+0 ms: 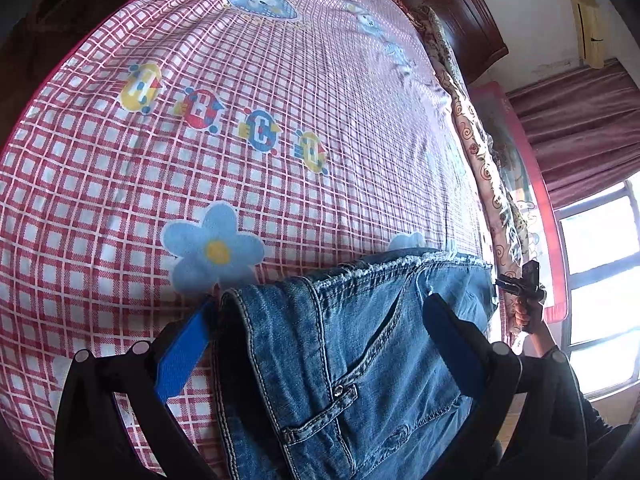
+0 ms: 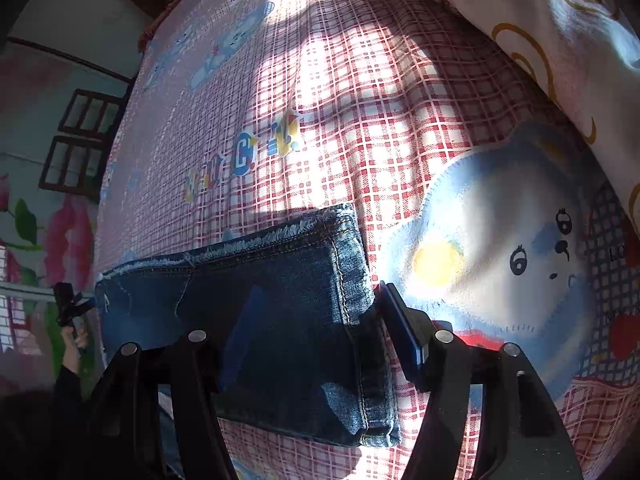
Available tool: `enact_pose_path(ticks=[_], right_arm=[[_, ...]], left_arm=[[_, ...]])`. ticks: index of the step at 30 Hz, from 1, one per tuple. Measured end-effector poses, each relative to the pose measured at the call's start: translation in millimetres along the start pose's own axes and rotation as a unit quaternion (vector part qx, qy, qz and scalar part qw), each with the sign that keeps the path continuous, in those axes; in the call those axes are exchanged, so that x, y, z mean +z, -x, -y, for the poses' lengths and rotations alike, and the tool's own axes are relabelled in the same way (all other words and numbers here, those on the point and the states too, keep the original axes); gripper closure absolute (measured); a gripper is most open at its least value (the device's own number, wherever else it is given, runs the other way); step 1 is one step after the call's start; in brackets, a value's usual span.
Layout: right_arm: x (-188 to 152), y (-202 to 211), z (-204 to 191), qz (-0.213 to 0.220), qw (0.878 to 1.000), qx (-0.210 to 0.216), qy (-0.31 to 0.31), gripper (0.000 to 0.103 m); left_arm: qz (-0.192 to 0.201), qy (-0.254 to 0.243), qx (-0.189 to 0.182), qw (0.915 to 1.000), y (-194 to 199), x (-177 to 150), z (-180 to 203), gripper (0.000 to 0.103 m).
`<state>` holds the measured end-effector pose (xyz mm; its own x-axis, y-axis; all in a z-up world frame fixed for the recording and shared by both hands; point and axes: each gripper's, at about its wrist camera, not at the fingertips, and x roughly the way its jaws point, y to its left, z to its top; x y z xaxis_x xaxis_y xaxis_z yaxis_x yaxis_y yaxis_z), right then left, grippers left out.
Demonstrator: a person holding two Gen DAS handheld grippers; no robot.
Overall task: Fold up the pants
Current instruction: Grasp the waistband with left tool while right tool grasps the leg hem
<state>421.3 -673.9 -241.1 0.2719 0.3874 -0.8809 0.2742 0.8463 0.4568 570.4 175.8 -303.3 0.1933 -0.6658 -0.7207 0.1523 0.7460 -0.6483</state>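
The lower part of the folded jeans [image 1: 352, 360] runs out of the bottom edge of the left wrist view, so how many layers lie underneath cannot be made out. In the right wrist view the denim sits mostly in shadow and its left end fades into a dark corner. The far left tool seen from the right camera [image 2: 70, 308] is small and blurred, and the same holds for the right tool seen from the left camera [image 1: 524, 284]; only a hand around each handle is plain.

The jeans lie flat on the bed, on a red-and-white checked sheet [image 1: 280, 80] printed with letters and a blue flower [image 1: 214, 248], folded into a compact block with a frayed hem along the far edge. A patterned quilt [image 2: 560, 32] is bunched along the side of the bed.

The left tool [image 1: 320, 340] stands wide, its blue-padded fingers [image 1: 182, 356] straddling the waistband end; one finger lies over the sheet just beside the denim, the other over the fabric near the pocket. The right tool [image 2: 324, 332] is also spread wide, one finger over the dark denim, the other just beside the stitched side seam, above the sheet. Whether any finger presses on the cloth cannot be told
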Motion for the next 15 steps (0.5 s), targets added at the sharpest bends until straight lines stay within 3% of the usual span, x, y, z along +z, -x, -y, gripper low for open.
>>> enact_pose_path(ticks=[6,9,11,15], right_arm=[[-0.7,0.4,1.4,-0.001,1.000,0.001,0.001,0.040],[0.2,-0.2,0.9,-0.003,1.000,0.001,0.003,0.040],[0.0,-0.3,0.8,-0.003,1.000,0.002,0.003,0.040],[2.3,-0.8,-0.8,-0.008,1.000,0.002,0.006,0.040]], left_arm=[[-0.013,-0.055,-0.003,0.9984,-10.4,0.1,16.4,0.004],[-0.019,-0.080,0.018,0.9964,-16.7,0.3,21.1,0.022],[-0.020,-0.073,0.022,0.9969,-17.8,2.4,16.8,0.057],[-0.019,-0.070,0.025,0.9970,-14.0,2.2,8.6,0.071]])
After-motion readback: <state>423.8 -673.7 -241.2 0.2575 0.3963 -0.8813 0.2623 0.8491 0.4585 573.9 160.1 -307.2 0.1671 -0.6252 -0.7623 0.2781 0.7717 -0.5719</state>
